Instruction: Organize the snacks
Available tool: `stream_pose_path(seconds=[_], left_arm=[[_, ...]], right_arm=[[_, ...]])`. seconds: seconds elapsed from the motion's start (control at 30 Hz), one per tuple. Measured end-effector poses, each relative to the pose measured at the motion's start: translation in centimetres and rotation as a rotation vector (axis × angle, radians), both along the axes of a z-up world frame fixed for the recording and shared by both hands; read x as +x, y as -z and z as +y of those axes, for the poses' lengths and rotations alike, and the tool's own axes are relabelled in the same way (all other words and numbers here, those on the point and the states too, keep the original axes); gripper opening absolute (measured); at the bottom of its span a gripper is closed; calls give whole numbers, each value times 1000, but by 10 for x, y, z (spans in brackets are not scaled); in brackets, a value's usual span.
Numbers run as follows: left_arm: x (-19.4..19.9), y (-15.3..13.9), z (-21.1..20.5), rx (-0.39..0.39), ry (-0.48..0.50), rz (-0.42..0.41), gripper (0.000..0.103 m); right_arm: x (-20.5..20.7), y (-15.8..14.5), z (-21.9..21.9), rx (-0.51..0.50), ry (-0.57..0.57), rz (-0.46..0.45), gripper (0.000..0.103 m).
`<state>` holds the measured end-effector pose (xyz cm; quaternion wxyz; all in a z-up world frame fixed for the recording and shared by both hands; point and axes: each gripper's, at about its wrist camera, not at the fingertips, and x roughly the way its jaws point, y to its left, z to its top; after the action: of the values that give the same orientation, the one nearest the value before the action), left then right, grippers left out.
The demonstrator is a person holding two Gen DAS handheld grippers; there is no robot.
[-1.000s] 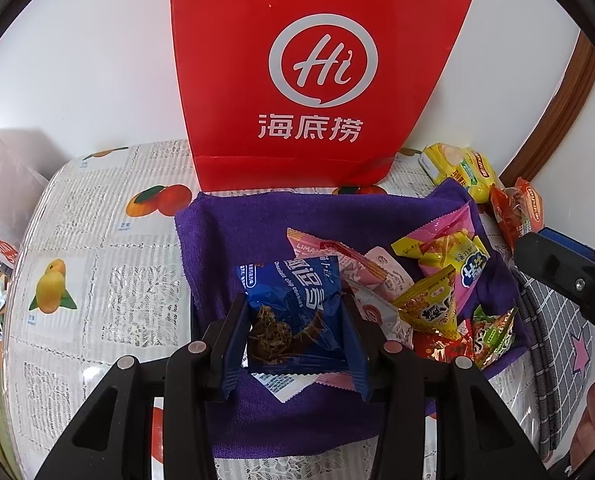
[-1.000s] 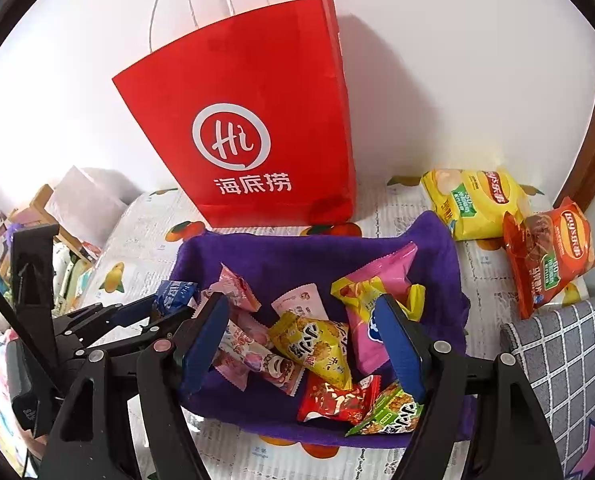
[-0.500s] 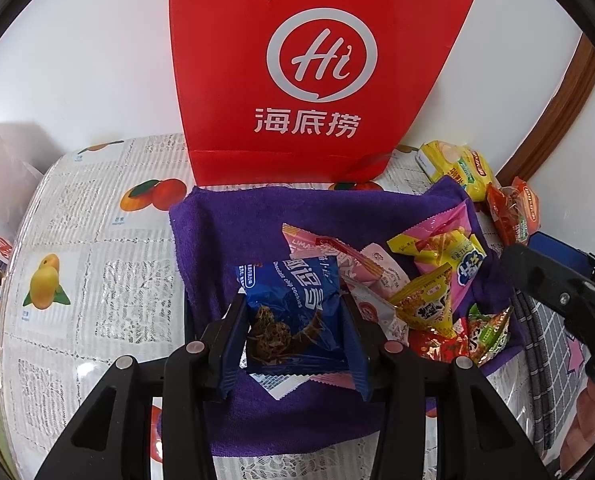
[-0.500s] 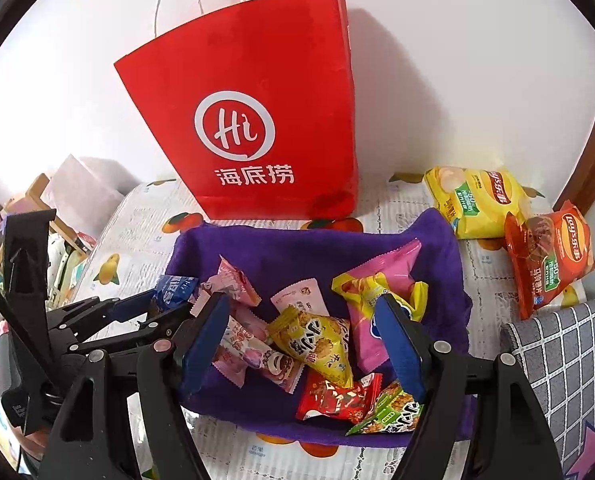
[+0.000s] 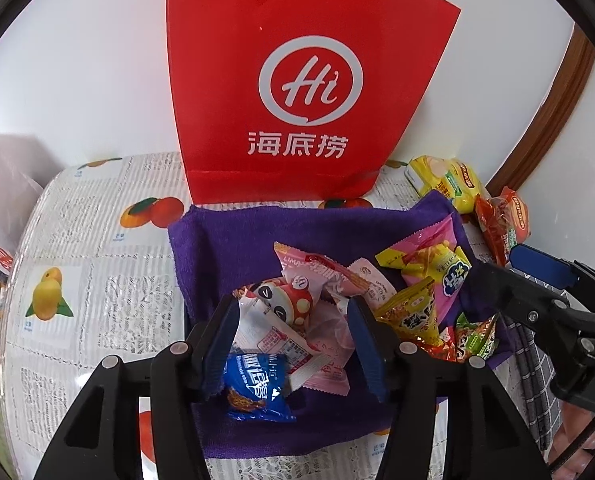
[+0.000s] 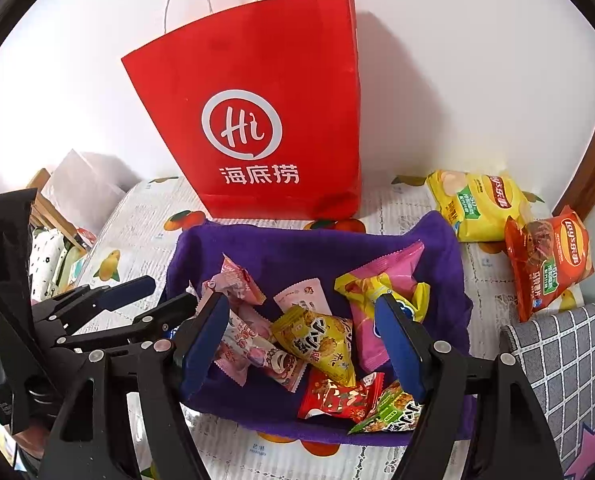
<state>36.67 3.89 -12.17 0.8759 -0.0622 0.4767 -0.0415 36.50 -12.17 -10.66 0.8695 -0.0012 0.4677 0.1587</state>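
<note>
Purple cloth, both grippers wide, nothing held

Blue packet lies loose on the near part of our purple towel, just below the left gripper, whose jaws stand spread and grip nothing. Our right gripper hovers over the pile with its jaws spread too, above the yellow triangular packet and the pink wrappers.

We judge the main risk to be crowding: our two tools sit close over one small heap, so closing on one packet could pinch a neighbour or drag the cloth.

Farther out, the towel's left side is bare and gives us room. At the far edge the red paper bag stands upright against the wall, while two crisp bags lie off the cloth at far right.
</note>
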Motion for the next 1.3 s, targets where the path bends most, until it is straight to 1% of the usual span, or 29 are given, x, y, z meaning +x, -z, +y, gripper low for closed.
stream_pose_path(seconds=[0.23, 0.3, 0.53, 0.63, 0.7, 0.83, 1.03, 1.2, 1.3], left_arm=[[-1, -5, 1, 27, -9, -15, 59], [-2, -7, 2, 30, -17, -20, 64], [-7, -13, -3, 54, -7, -30, 71], [-10, -17, -7, 78, 8, -38, 74], [-11, -20, -7, 88, 14, -45, 77], [-14, -25, -8, 76, 28, -41, 79], [-27, -38, -14, 84, 51, -58, 79], [-46, -50, -24, 85, 51, -70, 79], [-69, -52, -27, 48, 63, -67, 79]], right_arm=[[-4, -6, 2, -70, 22, -48, 75], [-4, -8, 1, -84, 29, -59, 75], [-6, -10, 0, -91, 63, -68, 75], [-8, -12, -1, -89, 82, -68, 75], [-12, -15, -6, -68, 106, -72, 75], [-27, -21, -21, -26, 152, -80, 75], [-52, -27, -39, -28, 178, -58, 75], [-82, -36, -51, -79, 218, -65, 75], [-102, -39, -54, -95, 226, -54, 75]])
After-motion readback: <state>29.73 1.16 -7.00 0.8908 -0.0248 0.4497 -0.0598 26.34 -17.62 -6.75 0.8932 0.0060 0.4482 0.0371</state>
